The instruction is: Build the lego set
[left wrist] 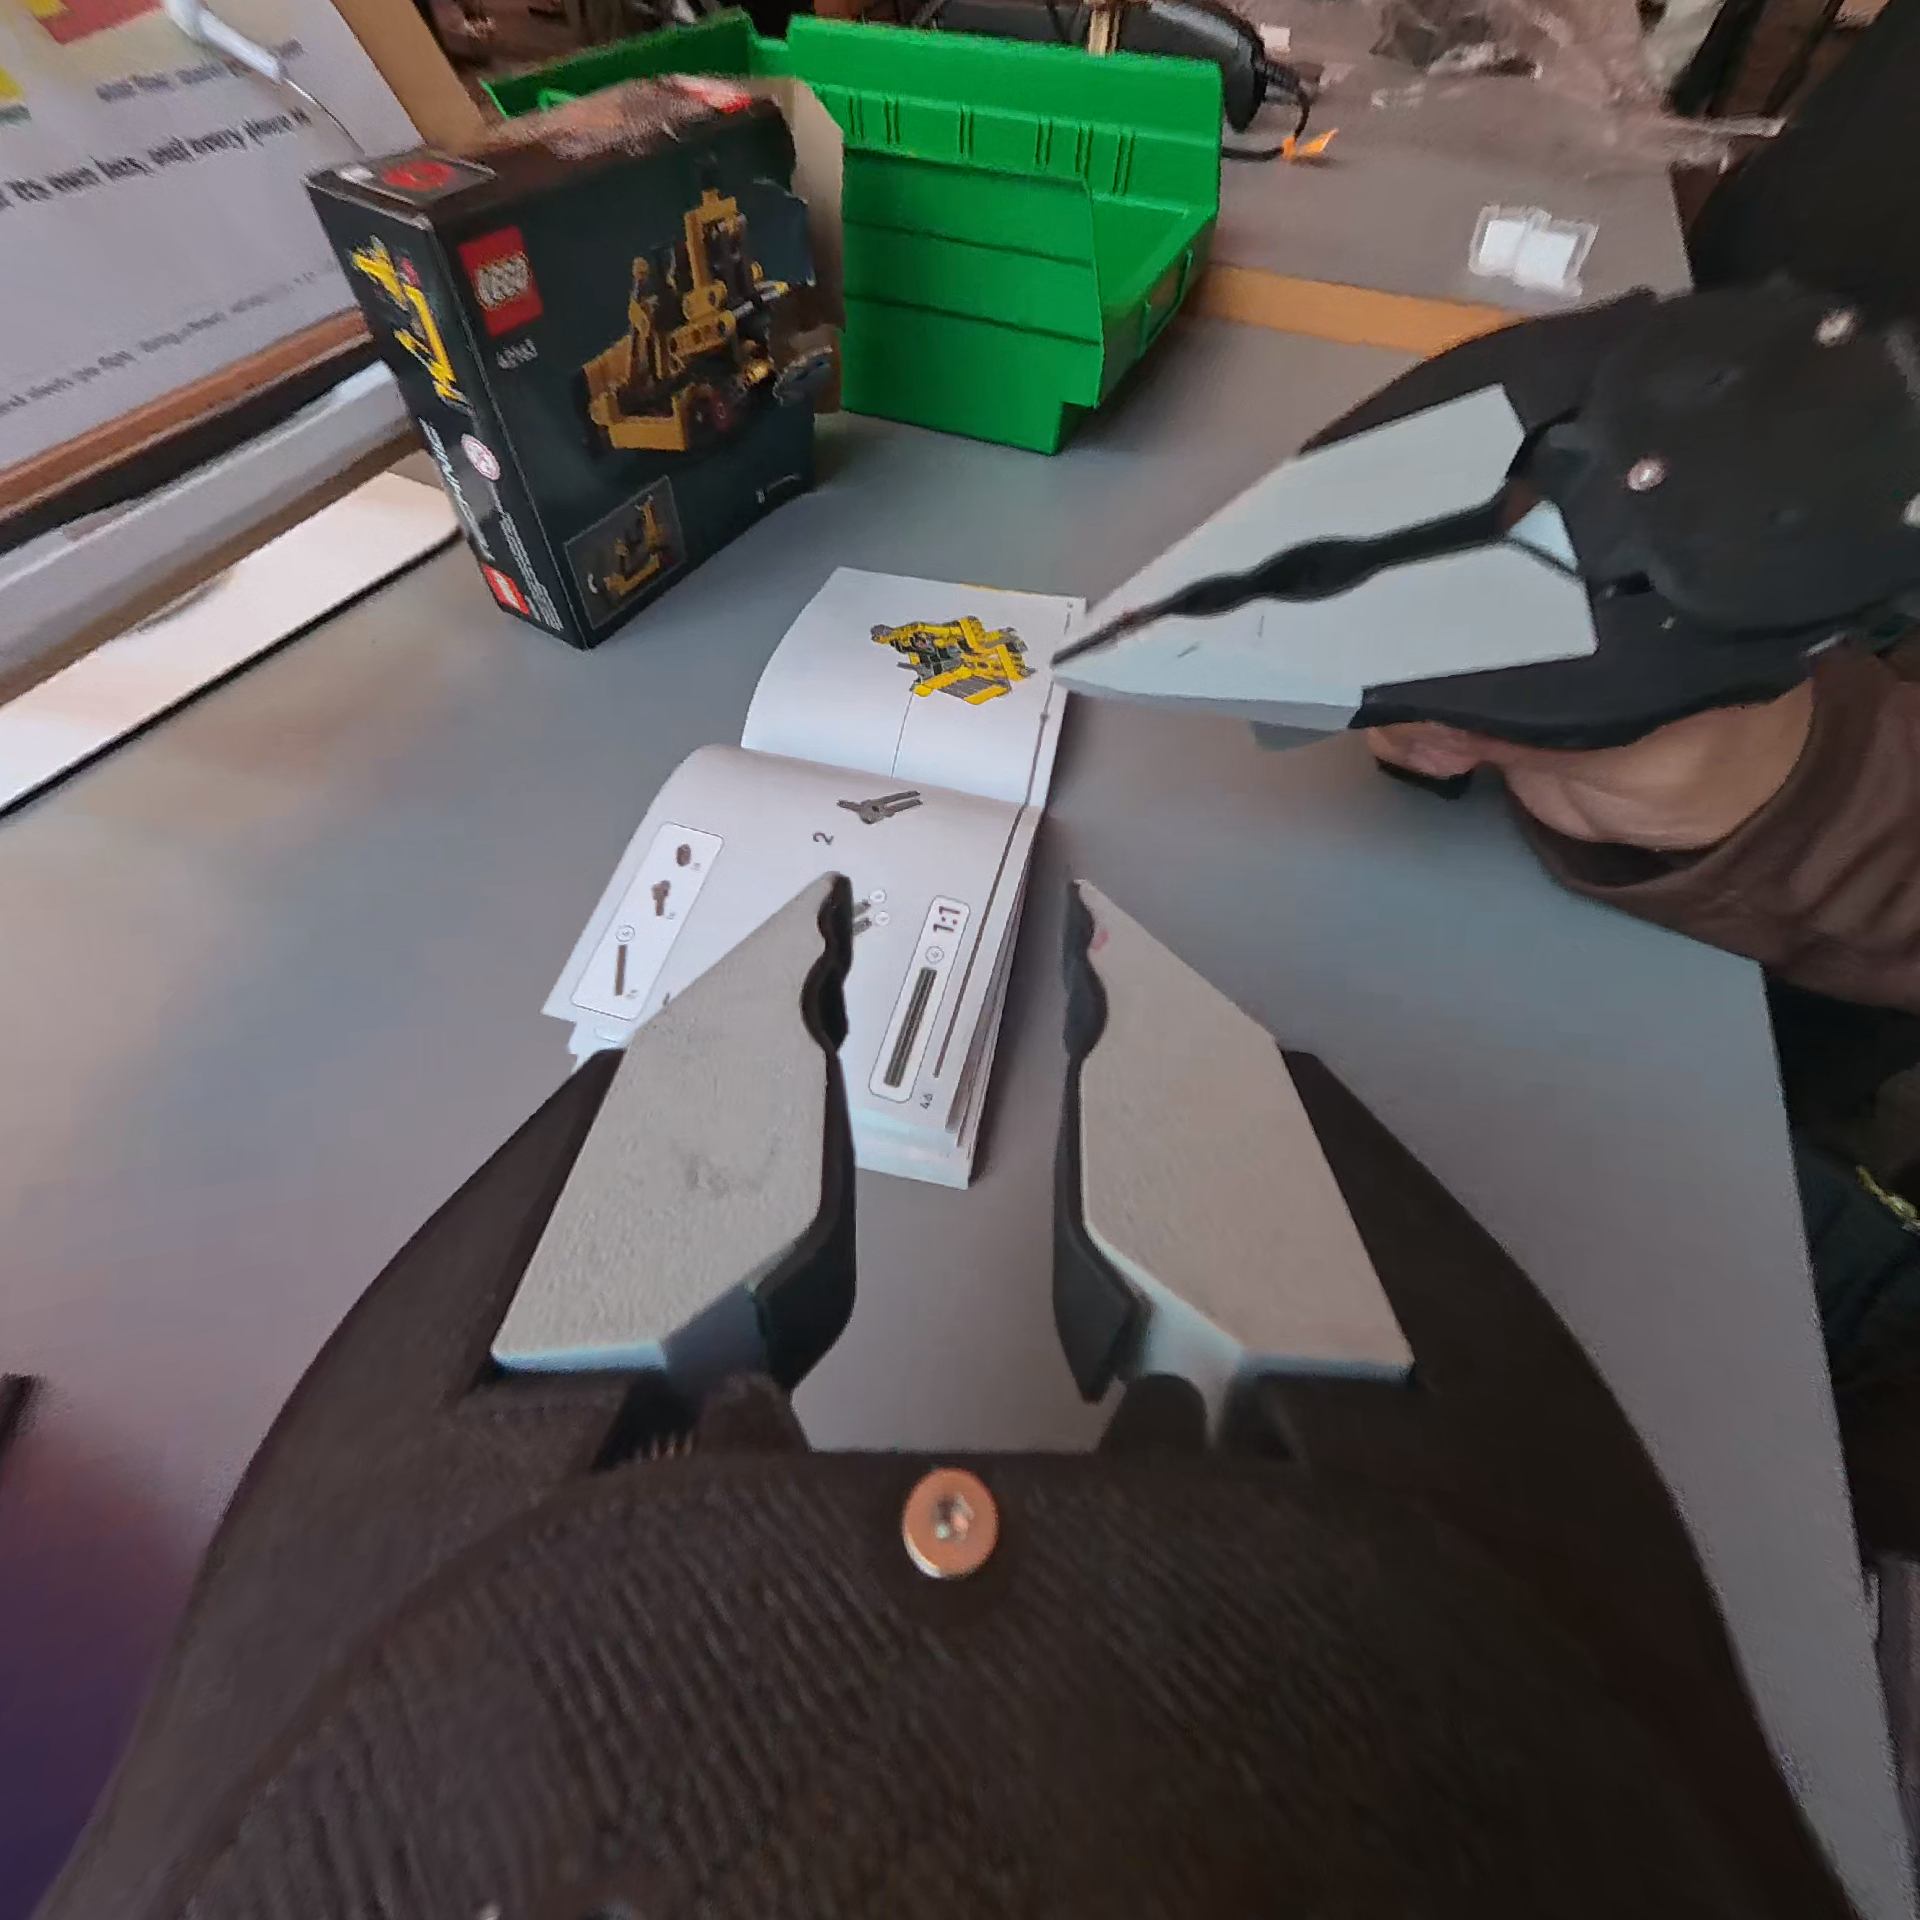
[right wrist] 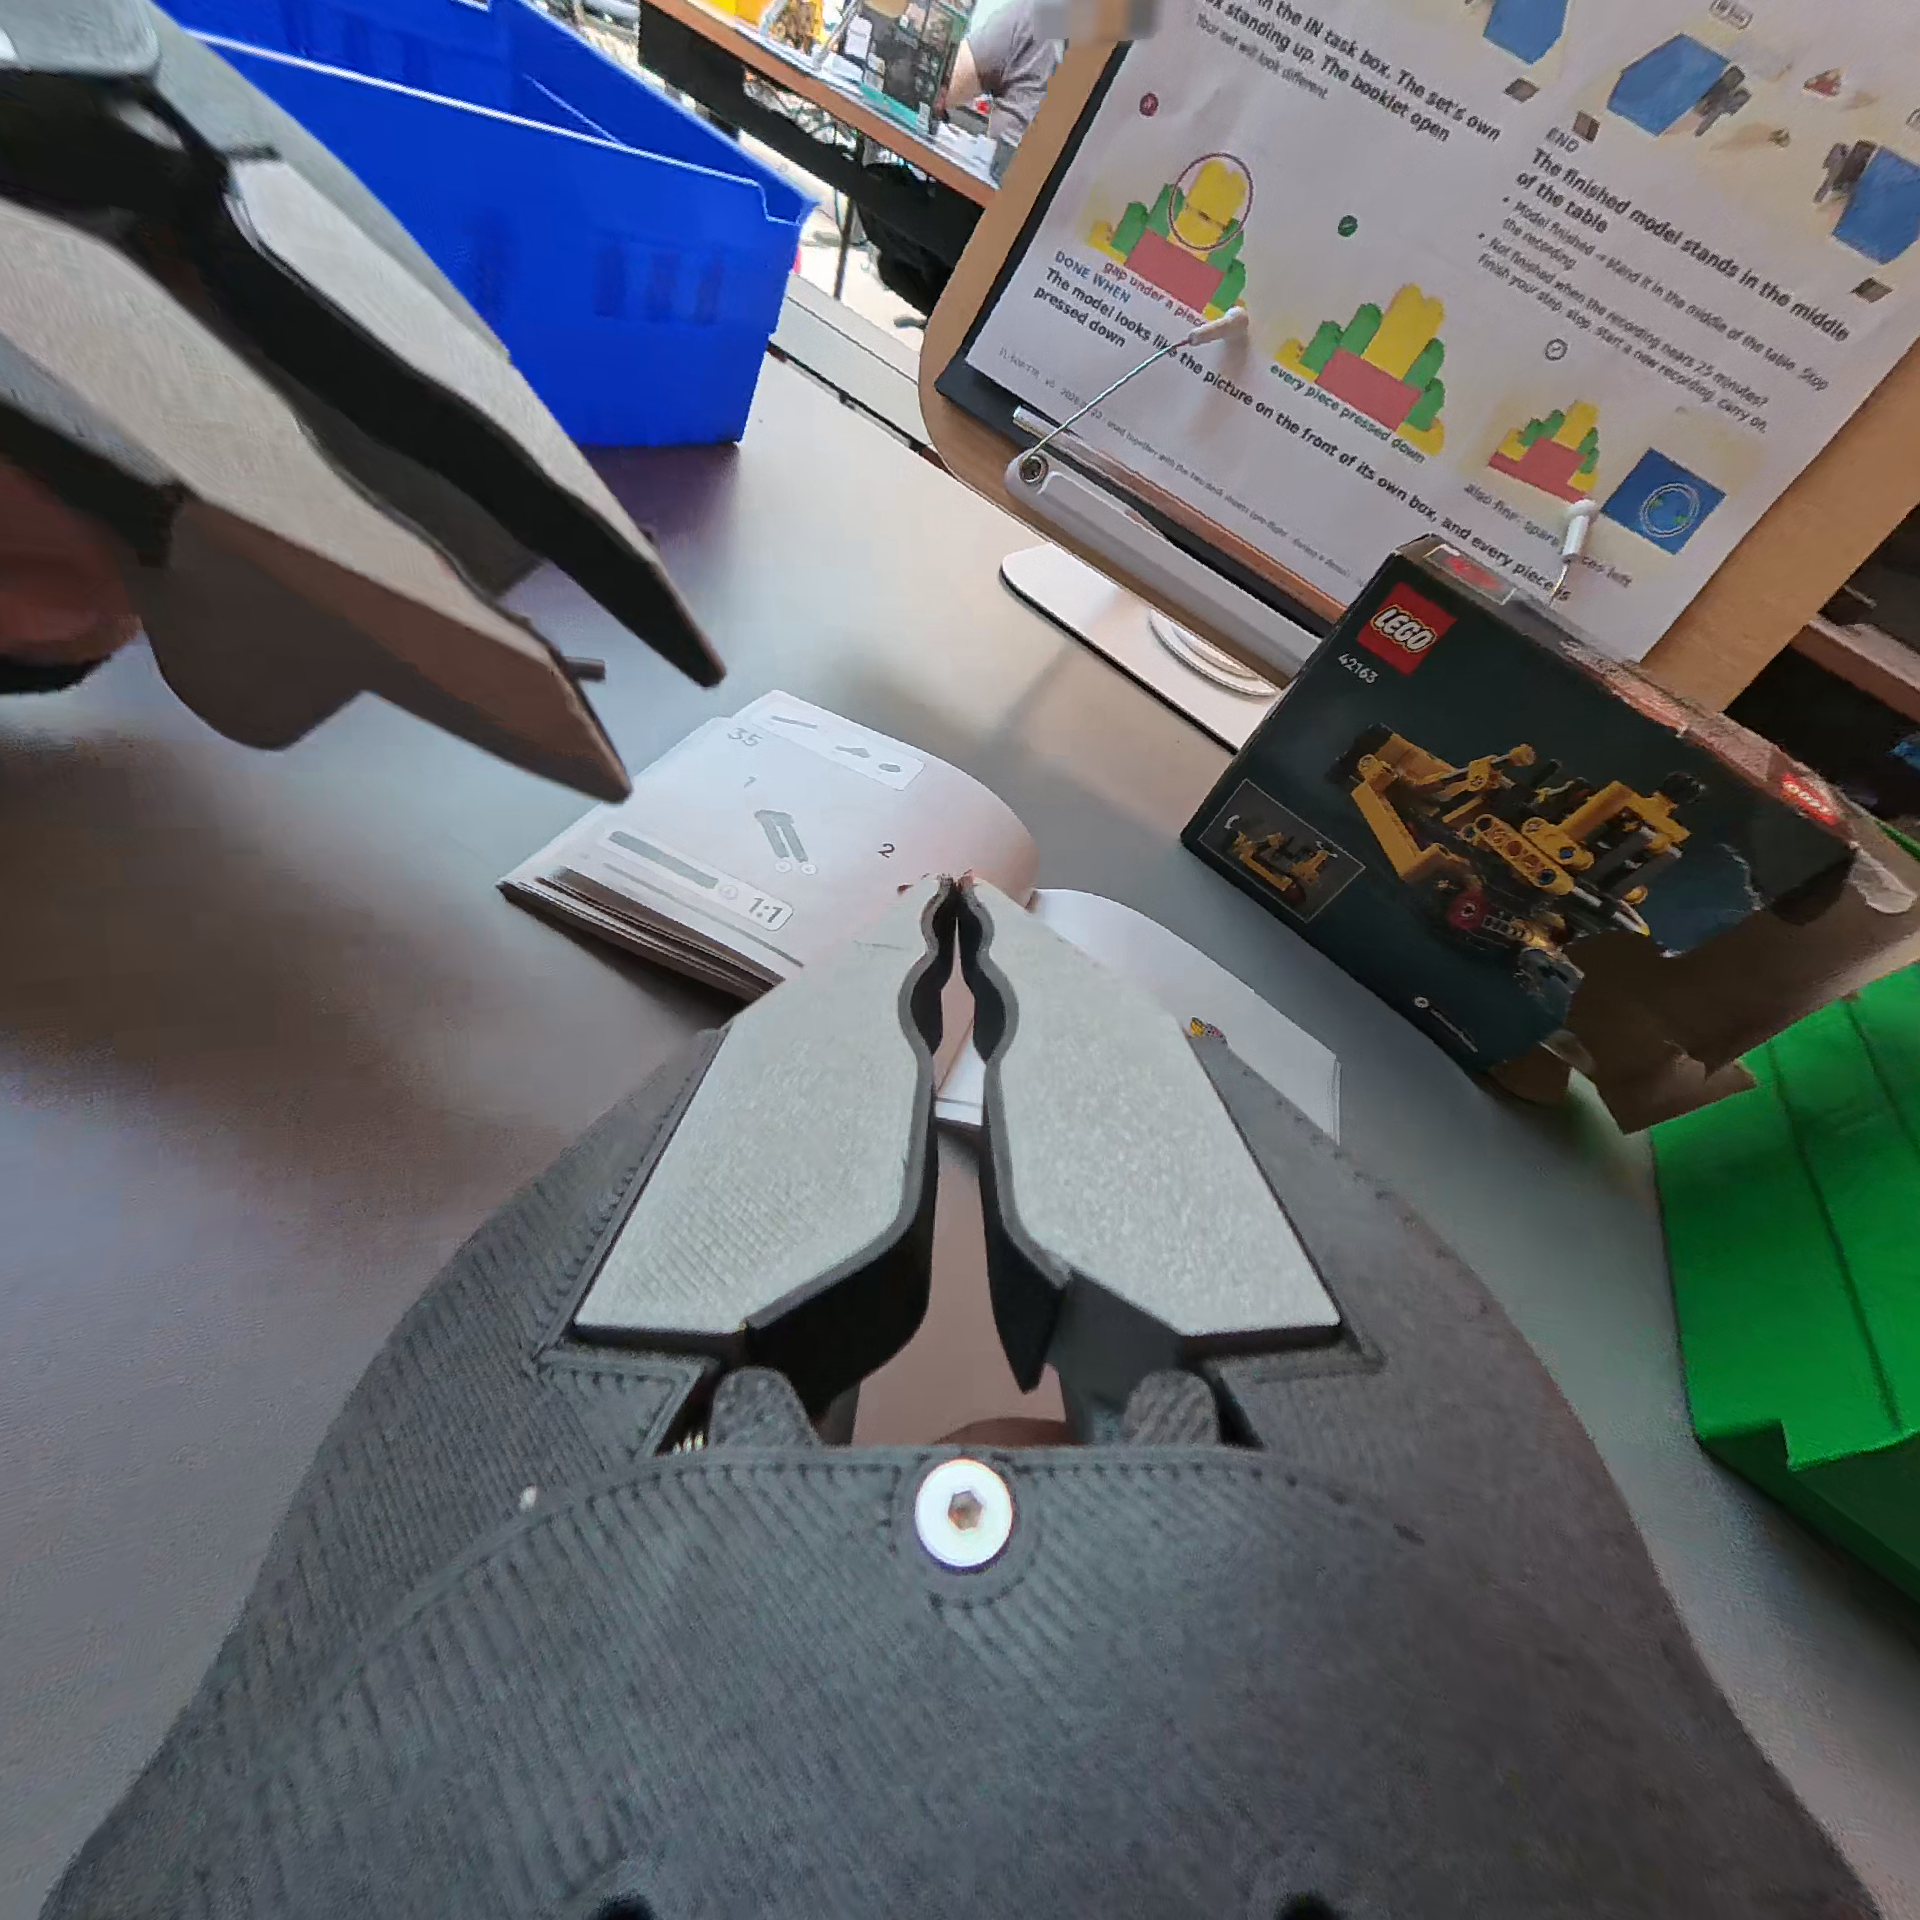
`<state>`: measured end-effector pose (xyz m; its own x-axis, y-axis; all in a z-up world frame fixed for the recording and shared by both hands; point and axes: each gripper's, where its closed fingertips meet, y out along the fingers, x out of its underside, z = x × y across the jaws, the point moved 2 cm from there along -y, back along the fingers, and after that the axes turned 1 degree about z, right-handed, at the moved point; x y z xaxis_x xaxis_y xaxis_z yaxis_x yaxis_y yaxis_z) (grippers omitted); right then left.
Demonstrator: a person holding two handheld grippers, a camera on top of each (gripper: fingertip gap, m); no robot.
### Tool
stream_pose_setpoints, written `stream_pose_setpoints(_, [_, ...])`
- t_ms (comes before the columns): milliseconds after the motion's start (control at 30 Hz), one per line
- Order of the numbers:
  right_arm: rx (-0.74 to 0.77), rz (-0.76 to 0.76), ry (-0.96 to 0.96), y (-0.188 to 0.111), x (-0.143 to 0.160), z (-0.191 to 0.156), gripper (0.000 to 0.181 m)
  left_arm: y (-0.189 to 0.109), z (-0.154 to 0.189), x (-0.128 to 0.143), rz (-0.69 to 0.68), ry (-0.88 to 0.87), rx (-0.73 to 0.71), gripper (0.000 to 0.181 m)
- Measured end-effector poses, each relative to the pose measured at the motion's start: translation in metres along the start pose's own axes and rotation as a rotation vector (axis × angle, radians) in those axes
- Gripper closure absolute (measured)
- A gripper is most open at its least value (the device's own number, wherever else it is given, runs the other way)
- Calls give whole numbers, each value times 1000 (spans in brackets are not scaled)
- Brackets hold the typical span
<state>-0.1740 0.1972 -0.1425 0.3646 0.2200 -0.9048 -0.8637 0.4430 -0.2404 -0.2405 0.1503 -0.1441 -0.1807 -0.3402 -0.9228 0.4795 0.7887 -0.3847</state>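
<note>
Your bench carries the set's box upright beside the green bin, with the instruction booklet lying open in front of both; no loose pieces show, so the build looks unstarted. Your right gripper has its fingers closed at the tips, over the booklet's far page, though whether a page is pinched is unclear. Your left gripper hovers with fingers apart above the near page. Pull sideways and the thin page may tear or the booklet may slide.
</note>
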Motion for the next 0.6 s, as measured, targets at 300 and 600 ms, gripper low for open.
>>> stream_pose_setpoints(300, [14,12,72,-1,0,9,181,0,-1,8,-62,110,-63,150])
stream_pose_setpoints(600, [22,-6,29,1,2,6,181,-6,-4,4,-52,124,-87,154])
